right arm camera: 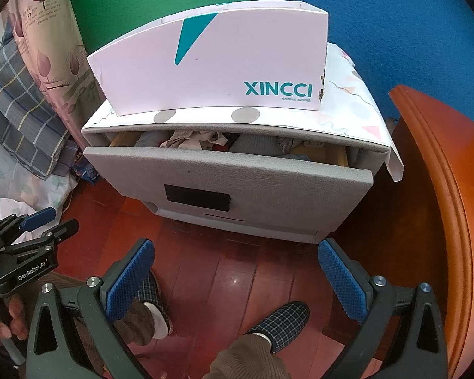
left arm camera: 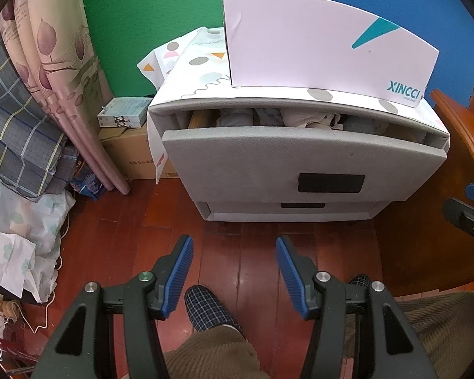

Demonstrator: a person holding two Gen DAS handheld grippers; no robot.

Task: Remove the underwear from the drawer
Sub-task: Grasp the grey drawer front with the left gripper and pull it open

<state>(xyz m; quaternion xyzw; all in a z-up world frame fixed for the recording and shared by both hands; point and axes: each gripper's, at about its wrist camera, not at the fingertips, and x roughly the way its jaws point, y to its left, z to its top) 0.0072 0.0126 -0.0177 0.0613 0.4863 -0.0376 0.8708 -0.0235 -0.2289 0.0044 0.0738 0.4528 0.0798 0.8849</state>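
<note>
Left wrist view: the left gripper hangs released, its two blue pads apart with nothing between them, well short of the grey cabinet. The cabinet's top drawer stands part-way open; the lower one is closed. Inside the open drawer lie crumpled garments, pale beige and grey, too bunched to count or to single out which piece is the underwear. One white shoe box sits on top of the cabinet, above the drawer. I judge the drawer-opening step done and the picking itself not yet begun.

Right wrist view: the right gripper is likewise released and empty, in front of the cabinet over the wooden floor. The beige bundle lies toward the left half of the drawer, grey cloth beside it to the right. Two checked slippers show below the cabinet, one per foot. Counted: two grippers, two drawers, one box. Left to do, as I read it: reach in, close on a piece, lift it out.
</note>
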